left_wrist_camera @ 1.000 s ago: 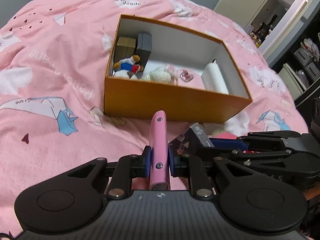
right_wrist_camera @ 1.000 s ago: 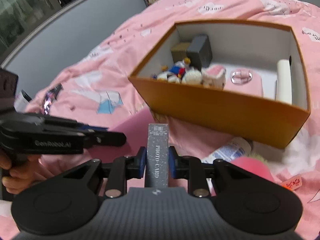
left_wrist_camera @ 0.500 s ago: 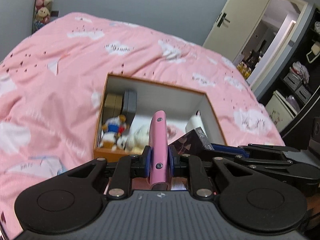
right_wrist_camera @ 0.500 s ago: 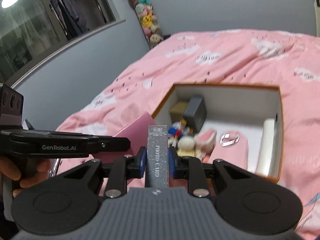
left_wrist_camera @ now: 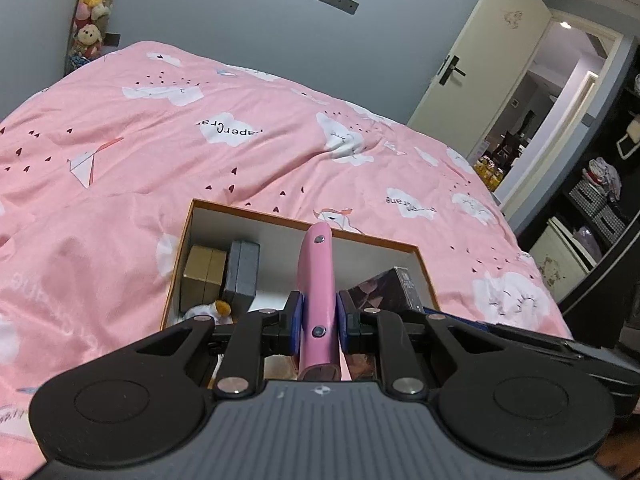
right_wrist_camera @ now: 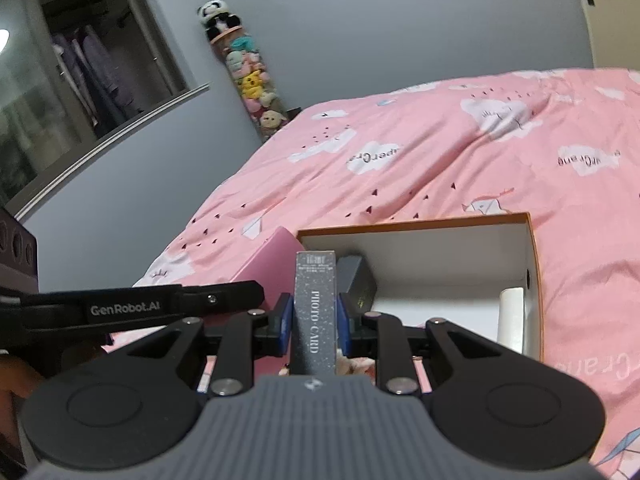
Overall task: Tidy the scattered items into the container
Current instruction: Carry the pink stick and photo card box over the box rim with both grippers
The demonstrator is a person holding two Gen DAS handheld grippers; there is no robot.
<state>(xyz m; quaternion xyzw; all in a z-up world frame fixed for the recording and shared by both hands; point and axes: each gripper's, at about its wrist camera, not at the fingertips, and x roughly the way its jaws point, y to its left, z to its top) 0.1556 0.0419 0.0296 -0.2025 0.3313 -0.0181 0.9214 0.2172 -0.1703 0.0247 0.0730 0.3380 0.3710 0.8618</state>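
One orange box [left_wrist_camera: 424,270], two held items.

Setting: a bedroom in a home; a bed under a pink duvet [left_wrist_camera: 280,148] printed with clouds and paper cranes fills most of both views; a hanging column of plush toys [right_wrist_camera: 248,76] (panda on top) runs down the grey wall [left_wrist_camera: 224,20]; a cream door [left_wrist_camera: 480,80] with a dark handle stands open onto a lit hallway; a glass-fronted wardrobe [right_wrist_camera: 80,60] shows hanging clothes; dark shelving [left_wrist_camera: 600,200] holds baskets.
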